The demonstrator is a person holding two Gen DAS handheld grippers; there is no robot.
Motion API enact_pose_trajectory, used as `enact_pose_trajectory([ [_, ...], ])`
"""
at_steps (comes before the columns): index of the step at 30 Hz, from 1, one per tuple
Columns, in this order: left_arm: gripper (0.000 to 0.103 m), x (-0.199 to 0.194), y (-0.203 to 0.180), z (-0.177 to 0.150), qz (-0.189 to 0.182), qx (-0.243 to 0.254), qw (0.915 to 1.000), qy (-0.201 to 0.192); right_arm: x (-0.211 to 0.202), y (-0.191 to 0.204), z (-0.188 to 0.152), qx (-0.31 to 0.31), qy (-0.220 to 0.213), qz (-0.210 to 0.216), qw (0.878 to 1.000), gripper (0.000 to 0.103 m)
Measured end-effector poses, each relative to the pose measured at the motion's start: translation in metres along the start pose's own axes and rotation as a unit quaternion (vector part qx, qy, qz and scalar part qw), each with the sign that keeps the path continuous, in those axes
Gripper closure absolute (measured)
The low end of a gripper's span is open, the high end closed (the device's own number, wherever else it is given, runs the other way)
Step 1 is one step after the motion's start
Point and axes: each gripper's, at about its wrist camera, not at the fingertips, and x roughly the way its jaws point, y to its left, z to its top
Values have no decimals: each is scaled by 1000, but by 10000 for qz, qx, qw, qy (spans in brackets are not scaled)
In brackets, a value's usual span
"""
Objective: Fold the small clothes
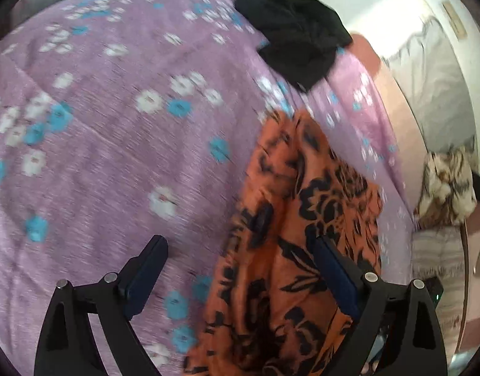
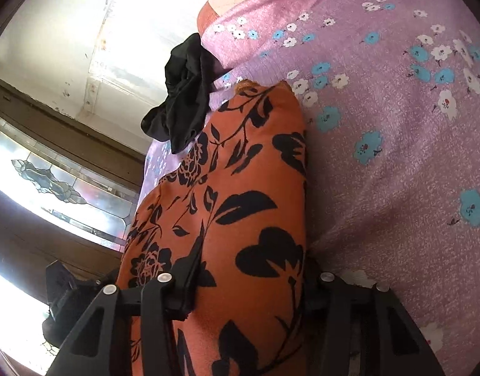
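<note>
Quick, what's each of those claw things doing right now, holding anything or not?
Left gripper: open, holding nothing, over the orange floral garment.
Right gripper: orange floral garment between its fingers; whether they are clamped on it cannot be told.

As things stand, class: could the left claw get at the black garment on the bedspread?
Probably yes. The left claw is open and empty, and bare floral bedspread lies between it and the black garment. The orange floral garment lies off to one side.
</note>
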Motion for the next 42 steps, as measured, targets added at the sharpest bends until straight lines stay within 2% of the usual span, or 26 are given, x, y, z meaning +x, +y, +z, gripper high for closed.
enact_pose_trajectory([
  [2, 9, 1, -9, -3, -30, 167, 9999, -21, -2, 1, -1, -16, -7, -21, 10000, 52],
  [5, 12, 8, -17, -7, -274, 179, 9994, 115, -4, 3, -1, -4, 17, -43, 10000, 53],
  [6, 24, 7, -19, -8, -367, 199, 9991, 114, -4, 4, -1, 10, 22, -40, 10000, 53],
  [7, 29, 7, -21, -10, -458, 248, 9985, 157, -5, 4, 0, 33, 23, -39, 10000, 54],
  [9, 48, 6, -24, -11, -467, 378, 9981, 108, -10, 7, 1, 73, -13, 19, 10000, 57],
  [12, 64, 3, -27, -11, -391, 480, 9981, 11, -21, 21, 6, -90, -122, 98, 9998, 60],
  [17, 78, -12, -37, -16, -642, 575, 9963, -16, -45, 41, 14, -235, -146, 192, 9994, 64],
  [20, 79, -23, -57, -35, -765, 808, 9938, 41, -72, 43, 14, -300, -177, 200, 9992, 64],
  [24, 80, -38, -86, -81, -942, 1191, 9881, 259, -120, 25, 12, -160, -153, 164, 9996, 64],
  [28, 80, -36, -103, -122, -803, 1417, 9852, 533, -160, -7, 5, 23, 65, -95, 9999, 64],
  [29, 77, -32, -104, -132, -552, 1492, 9860, 496, -163, -20, 2, 112, 212, -293, 9993, 64],
  [30, 73, -31, -103, -138, -178, 1590, 9866, 334, -161, -32, -1, 148, 409, -613, 9972, 56],
  [32, 70, -37, -101, -142, 184, 1652, 9859, 177, -162, -52, -5, 178, 560, -1439, 9878, 47],
  [33, 68, -47, -99, -141, 230, 1583, 9871, 101, -171, -61, -6, 389, 465, -1374, 9887, 40],
  [35, 67, -71, -97, -141, 370, 1613, 9860, -222, -196, -62, -7, 601, 82, -1146, 9916, 40],
  [38, 49, -96, -111, -141, 631, 1938, 9763, -733, -234, -35, -8, -88, -573, -1166, 9915, 40],
  [40, 45, -97, -130, -140, 563, 2200, 9701, -854, -244, -15, -12, -391, -673, -850, 9933, 40],
  [42, 45, -90, -146, -147, 675, 2481, 9618, -943, -241, 3, -22, -607, -500, -587, 9952, 43],
])
